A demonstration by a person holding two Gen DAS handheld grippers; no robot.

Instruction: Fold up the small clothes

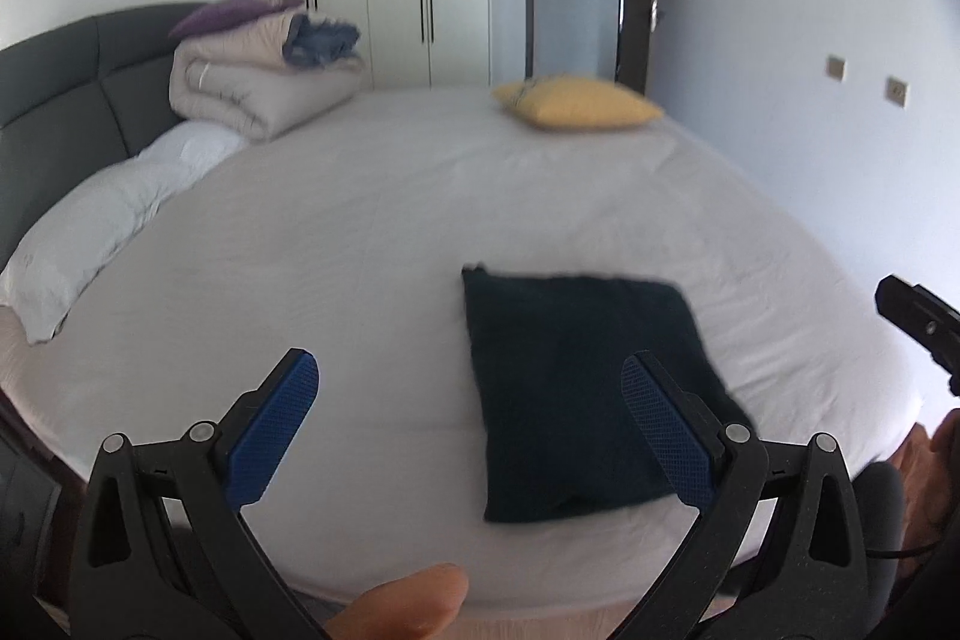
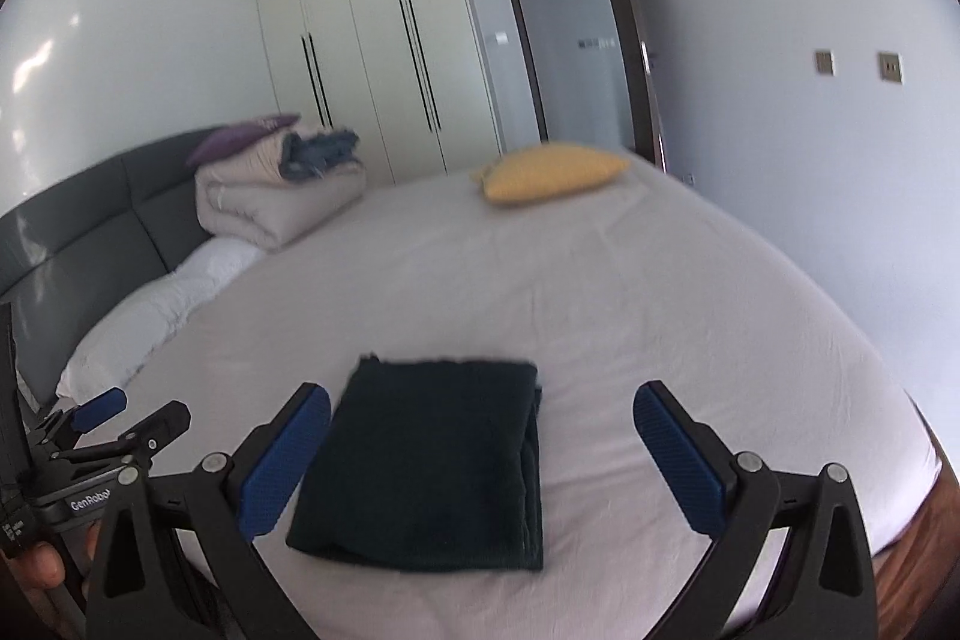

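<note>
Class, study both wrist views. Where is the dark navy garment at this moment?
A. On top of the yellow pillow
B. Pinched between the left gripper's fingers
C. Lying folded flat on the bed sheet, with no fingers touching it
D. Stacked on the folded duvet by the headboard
C: the dark navy garment lies as a folded rectangle on the bed sheet, while both the left gripper and right gripper stand wide open, clear of it.

matt dark cloth, soft and slightly nubby, on the folded garment (image 2: pixel 429 460); smooth pale cotton-like fabric, faintly creased, over the bed sheet (image 2: pixel 600 292). textured blue rubbery pads (image 2: pixel 285 460) set in matt black plastic with small metal pins. padded grey headboard (image 1: pixel 66 76), perhaps leatherette. glossy cream wardrobe doors (image 2: pixel 372 58).
</note>
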